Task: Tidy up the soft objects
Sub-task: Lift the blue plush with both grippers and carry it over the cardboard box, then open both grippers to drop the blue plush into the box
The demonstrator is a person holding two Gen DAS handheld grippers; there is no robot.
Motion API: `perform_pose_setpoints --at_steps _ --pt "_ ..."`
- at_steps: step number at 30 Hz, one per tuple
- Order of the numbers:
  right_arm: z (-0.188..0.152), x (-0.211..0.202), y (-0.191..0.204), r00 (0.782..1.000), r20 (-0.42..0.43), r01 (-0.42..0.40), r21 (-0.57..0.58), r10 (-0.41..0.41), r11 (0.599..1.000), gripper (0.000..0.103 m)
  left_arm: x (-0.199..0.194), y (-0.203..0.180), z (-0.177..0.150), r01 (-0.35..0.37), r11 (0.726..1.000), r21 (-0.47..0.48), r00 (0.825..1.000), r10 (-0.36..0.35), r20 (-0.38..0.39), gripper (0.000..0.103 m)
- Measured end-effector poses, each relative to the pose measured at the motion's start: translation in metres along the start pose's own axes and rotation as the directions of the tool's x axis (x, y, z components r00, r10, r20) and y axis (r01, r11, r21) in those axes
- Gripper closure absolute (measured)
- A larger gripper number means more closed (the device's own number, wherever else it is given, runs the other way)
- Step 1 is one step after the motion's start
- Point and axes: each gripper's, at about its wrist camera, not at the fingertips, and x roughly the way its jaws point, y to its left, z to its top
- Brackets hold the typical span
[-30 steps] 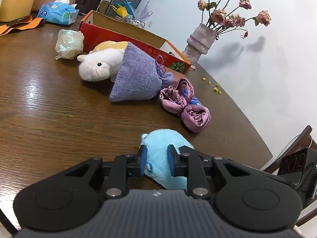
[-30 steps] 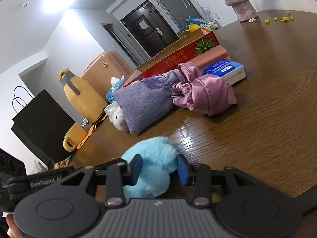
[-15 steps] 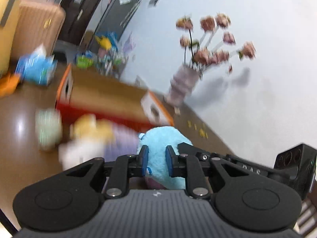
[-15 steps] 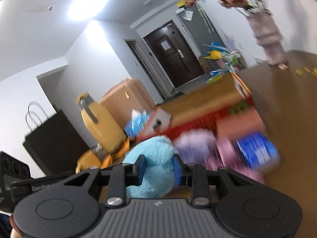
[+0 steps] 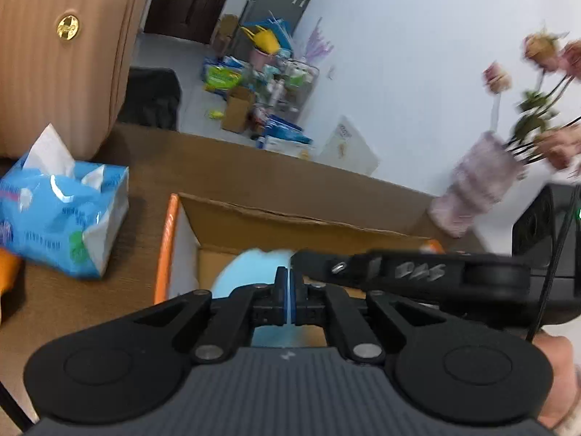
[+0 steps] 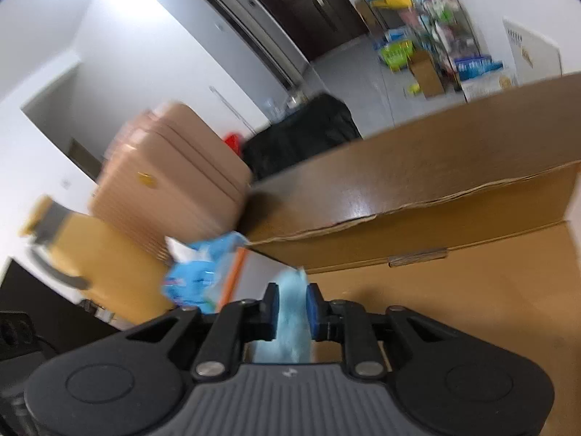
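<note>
Hovering over the open cardboard box (image 5: 290, 225), both grippers now sit w/ the blue plush toy (image 5: 250, 272); 1 s earlier the toy lay on the wooden table (image 5: 90, 290) near the purple pouch and pink scrunchie, which no longer show in either view.

Left gripper (image 5: 289, 299): pads meet, blue edges touching, nothing visibly pinched between them. Plush shows behind and below the fingertips, over the box interior. Earlier the toy's edge sat between these pads w/ a clear gap. Whether a thin bit of fur is caught: cannot tell.

Right gripper (image 6: 292, 307): jaws have just been closing; narrow now, pressing a squeezed fold of plush (image 6: 292, 312) between the blue pads. Earlier the gap was wider, toy bulging round.

Background change: tissue pack (image 5: 61, 218) now close at left of the box, pink suitcase (image 5: 61, 54) behind it; vase (image 5: 475, 189) w/ flowers at right, beyond the box. In the right wrist view the box's far flap (image 6: 454, 210) fills the right side. Both views motion-blurred.

Right gripper's arm crosses the left wrist view (image 5: 417, 272), just beside the left fingertips.
</note>
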Motion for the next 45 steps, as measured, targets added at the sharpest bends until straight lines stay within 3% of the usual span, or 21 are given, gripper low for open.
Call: perform_pose_setpoints --at_steps 3,6,9,13,15,17,18,20,22,24,28,36,40,43,45 --pt "0.001 0.035 -0.001 0.993 -0.019 0.115 -0.079 -0.117 0.99 0.084 0.016 0.001 -0.002 -0.064 0.997 0.048 0.998 0.064 0.002 0.099" --pt "-0.002 0.045 -0.013 0.99 -0.035 0.137 -0.059 -0.14 0.989 0.084 0.009 0.005 -0.002 -0.08 0.994 0.081 0.997 0.079 0.022 0.098" --pt "-0.001 0.031 -0.011 0.984 0.004 0.18 -0.092 -0.18 0.979 0.081 -0.007 0.005 0.0 -0.142 0.983 0.115 0.989 0.138 0.048 0.097" --pt "0.0 -0.022 -0.002 0.975 0.056 0.22 -0.138 -0.214 0.966 0.073 -0.048 -0.001 0.003 -0.196 0.97 0.144 0.979 0.185 0.091 0.095" --pt "-0.003 -0.06 0.007 0.966 0.1 0.254 -0.177 -0.239 0.951 0.065 -0.074 -0.006 0.003 -0.241 0.955 0.176 0.967 0.22 0.129 0.082" --pt "-0.01 -0.1 0.015 0.948 0.155 0.307 -0.214 -0.278 0.927 0.054 -0.105 -0.015 -0.006 -0.304 0.93 0.207 0.945 0.266 0.191 0.052" --pt "-0.014 -0.121 0.019 0.94 0.177 0.328 -0.229 -0.292 0.916 0.049 -0.119 -0.02 -0.011 -0.336 0.916 0.218 0.931 0.288 0.226 0.047" --pt "-0.028 -0.163 0.027 0.92 0.235 0.369 -0.254 -0.314 0.894 0.041 -0.146 -0.029 -0.025 -0.393 0.89 0.232 0.899 0.319 0.299 0.013" --pt "-0.05 -0.203 0.034 0.893 0.314 0.411 -0.284 -0.321 0.866 0.011 -0.175 -0.041 -0.044 -0.43 0.874 0.226 0.861 0.321 0.395 0.003" --pt "-0.077 -0.238 0.041 0.856 0.423 0.446 -0.315 -0.296 0.838 0.003 -0.2 -0.053 -0.063 -0.45 0.862 0.233 0.83 0.308 0.464 0.001" --pt "-0.118 -0.281 0.048 0.811 0.515 0.48 -0.311 -0.279 0.82 0.002 -0.234 -0.072 -0.09 -0.423 0.877 0.227 0.832 0.277 0.481 0.0" --pt "-0.161 -0.318 0.064 0.792 0.559 0.476 -0.313 -0.246 0.822 0.001 -0.287 -0.09 -0.126 -0.4 0.893 0.206 0.81 0.24 0.534 0.0" --pt "-0.193 -0.326 0.071 0.769 0.595 0.484 -0.306 -0.232 0.82 0.001 -0.303 -0.088 -0.15 -0.414 0.892 0.181 0.797 0.259 0.546 0.0" --pt "-0.234 -0.334 0.07 0.749 0.626 0.492 -0.306 -0.217 0.815 0.0 -0.314 -0.088 -0.19 -0.453 0.876 0.164 0.769 0.291 0.568 0.0" --pt "-0.266 -0.338 0.069 0.746 0.635 0.488 -0.32 -0.198 0.812 0.0 -0.32 -0.089 -0.225 -0.46 0.871 0.173 0.766 0.291 0.573 0.0"
